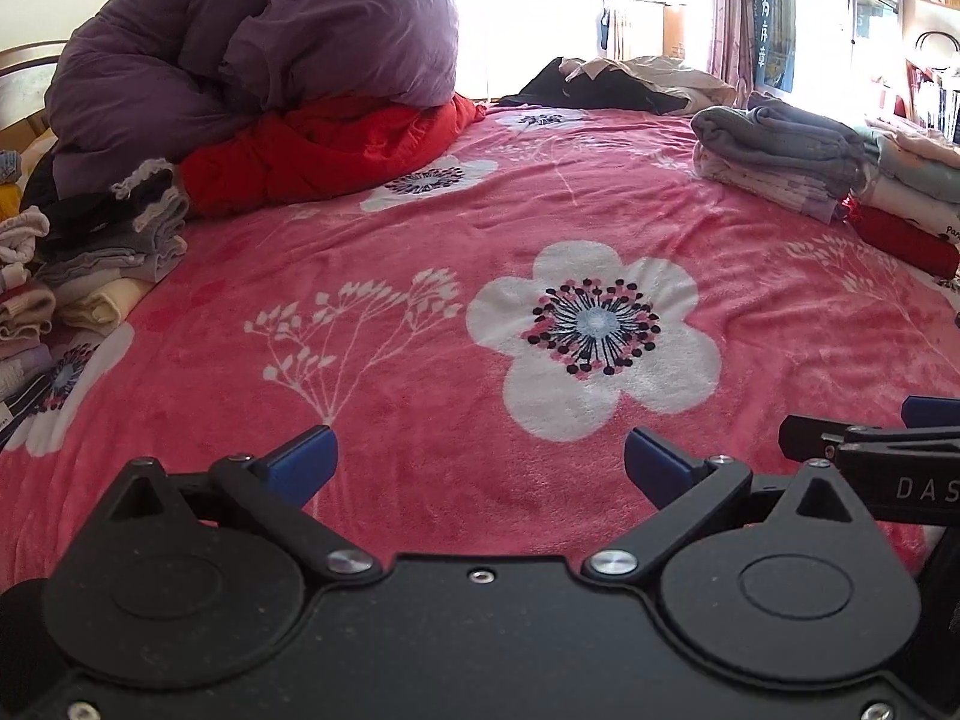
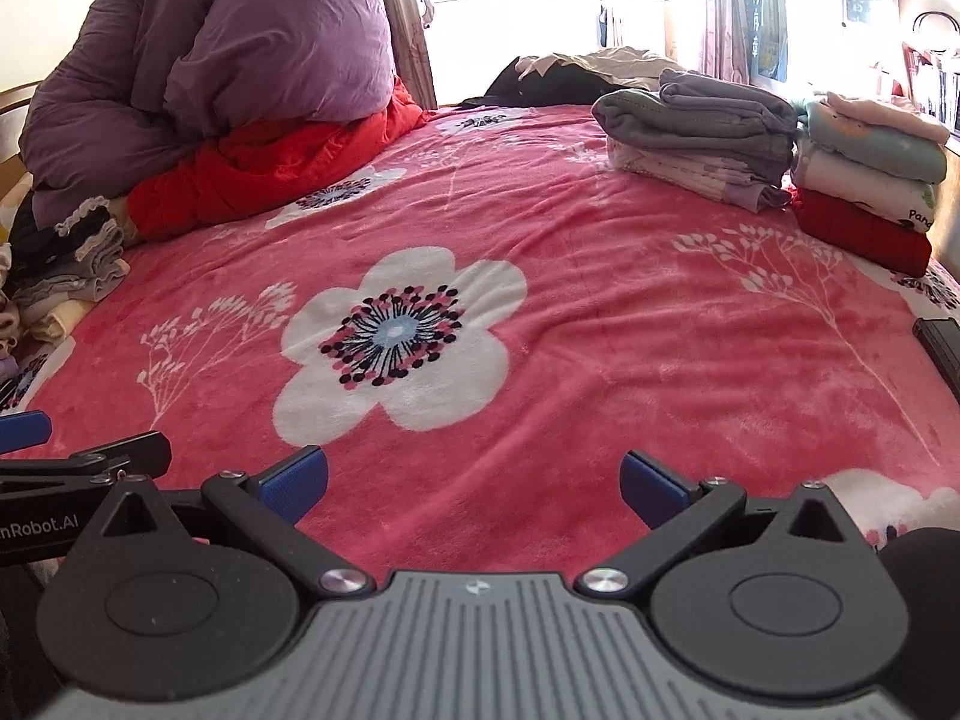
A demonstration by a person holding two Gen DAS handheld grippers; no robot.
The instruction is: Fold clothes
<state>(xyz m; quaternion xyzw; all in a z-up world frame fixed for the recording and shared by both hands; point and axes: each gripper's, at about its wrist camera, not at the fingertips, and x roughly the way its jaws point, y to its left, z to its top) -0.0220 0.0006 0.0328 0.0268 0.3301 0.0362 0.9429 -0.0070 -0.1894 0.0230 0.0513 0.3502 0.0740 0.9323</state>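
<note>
My left gripper (image 1: 480, 468) hovers open over the near part of the pink flowered blanket (image 1: 420, 240), nothing between its blue pads. Beside it, my right gripper (image 2: 474, 483) is open too, over the same blanket (image 2: 600, 330). Its black frame shows at the right edge of the left wrist view. Unfolded dark and beige clothes (image 1: 624, 84) lie in a heap at the far end of the bed (image 2: 576, 75). Folded grey and lilac garments (image 2: 696, 132) are stacked at the right, next to a second stack (image 2: 864, 186) with a red piece at the bottom.
A big purple duvet (image 1: 252, 48) sits on a red quilt (image 1: 324, 150) at the far left. Small folded items (image 1: 90, 252) pile along the left edge. A bright window and curtains stand behind the bed. A dark flat object (image 2: 939, 342) lies at the right edge.
</note>
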